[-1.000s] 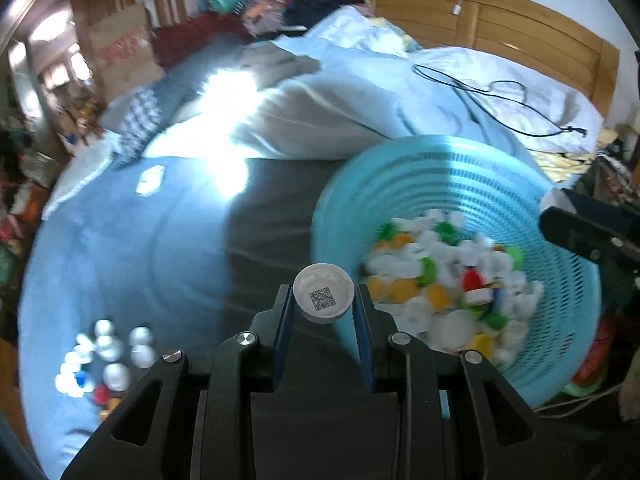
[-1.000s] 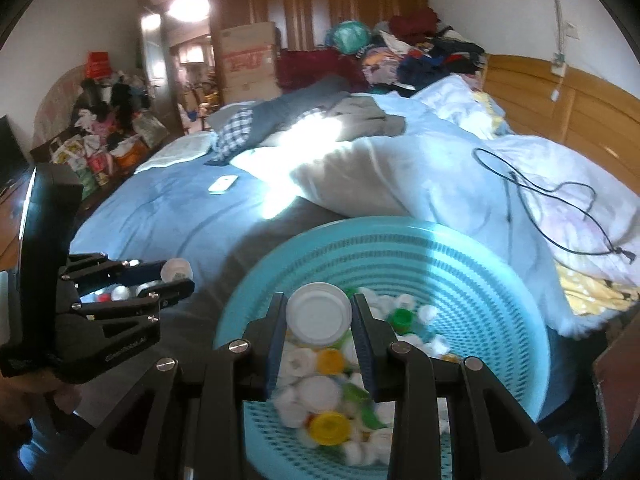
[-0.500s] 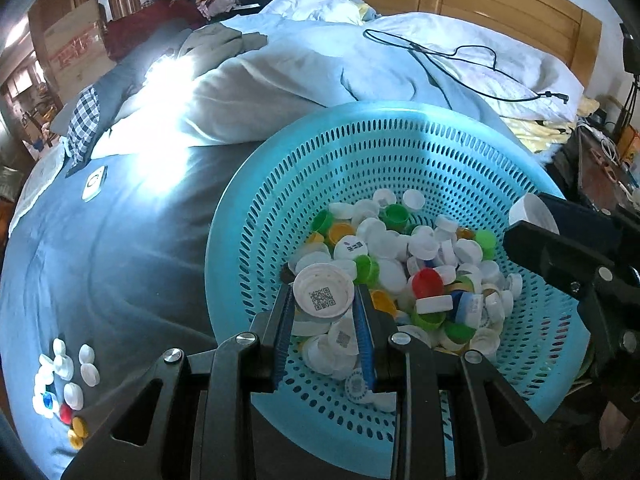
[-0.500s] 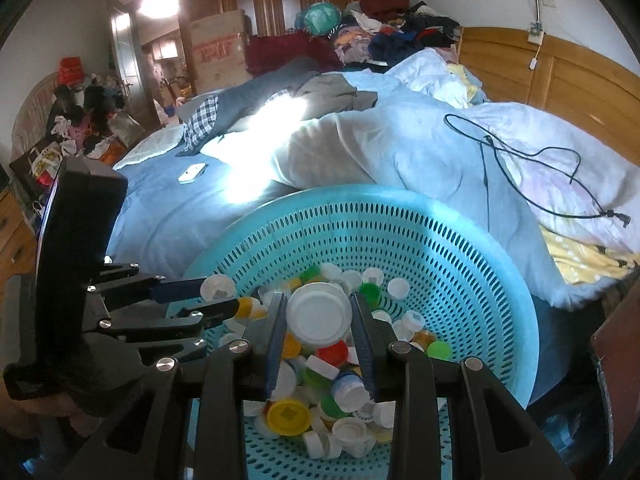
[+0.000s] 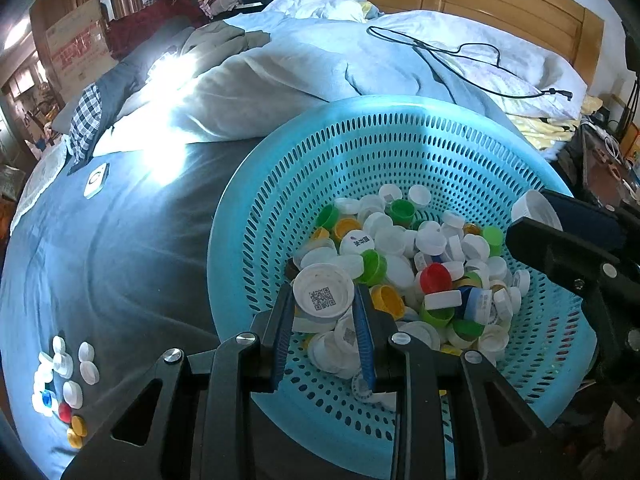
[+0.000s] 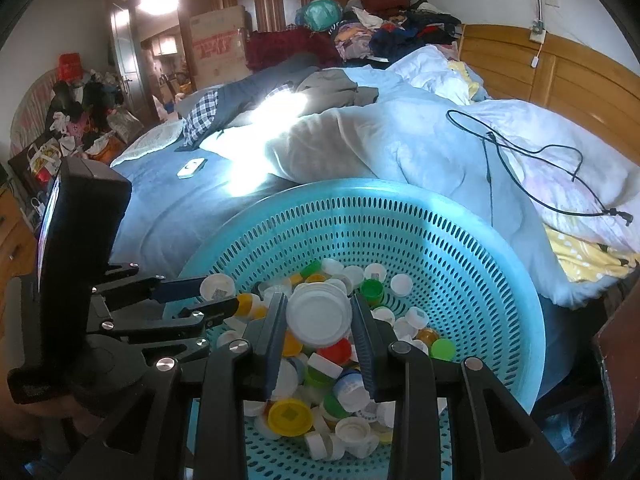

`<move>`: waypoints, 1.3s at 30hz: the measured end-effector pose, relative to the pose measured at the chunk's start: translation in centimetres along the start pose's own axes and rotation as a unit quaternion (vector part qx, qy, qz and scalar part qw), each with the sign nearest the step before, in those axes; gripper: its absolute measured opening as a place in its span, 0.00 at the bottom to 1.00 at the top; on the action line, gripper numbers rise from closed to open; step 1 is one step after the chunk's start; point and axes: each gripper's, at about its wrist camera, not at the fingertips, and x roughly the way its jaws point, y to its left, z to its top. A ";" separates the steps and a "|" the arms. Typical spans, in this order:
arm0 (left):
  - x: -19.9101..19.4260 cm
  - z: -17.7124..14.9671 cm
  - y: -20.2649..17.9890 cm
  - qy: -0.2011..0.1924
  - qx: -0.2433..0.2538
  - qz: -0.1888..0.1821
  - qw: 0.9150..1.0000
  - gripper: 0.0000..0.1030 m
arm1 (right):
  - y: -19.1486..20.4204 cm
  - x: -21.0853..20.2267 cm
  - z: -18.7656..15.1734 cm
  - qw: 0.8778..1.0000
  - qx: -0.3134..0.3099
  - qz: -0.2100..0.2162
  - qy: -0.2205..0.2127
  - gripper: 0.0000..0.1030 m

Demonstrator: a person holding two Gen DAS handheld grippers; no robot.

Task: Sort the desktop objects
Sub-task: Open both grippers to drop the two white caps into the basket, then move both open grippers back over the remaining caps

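White QR cap (image 5: 323, 295): sitting between the two fingers of the left gripper (image 5: 323, 320), open side facing the camera, hanging over the near-left part of the basket.
Left gripper fingers (image 5: 280, 332): standing nearly closed, pads pressing on the cap's rim from both sides.
Plain white cap (image 6: 319, 313): sitting between the fingers of the right gripper (image 6: 320, 336), above the pile.
Right gripper fingers (image 6: 362, 340): standing slightly wider, clamping this larger cap at its edges.
Blue basket (image 5: 360, 148): resting on the bed (image 5: 120, 248), holding a heap of bottle caps (image 5: 420, 272), mostly white, some green, yellow, red.
Sorted caps (image 5: 64, 380): lying in a small cluster on the bedsheet, well apart from the basket.
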 end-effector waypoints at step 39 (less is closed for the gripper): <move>-6.7 -28.7 35.8 0.014 -0.339 0.222 0.914 0.59 | 26.9 10.8 -3.6 0.978 -0.154 0.138 0.032 0.99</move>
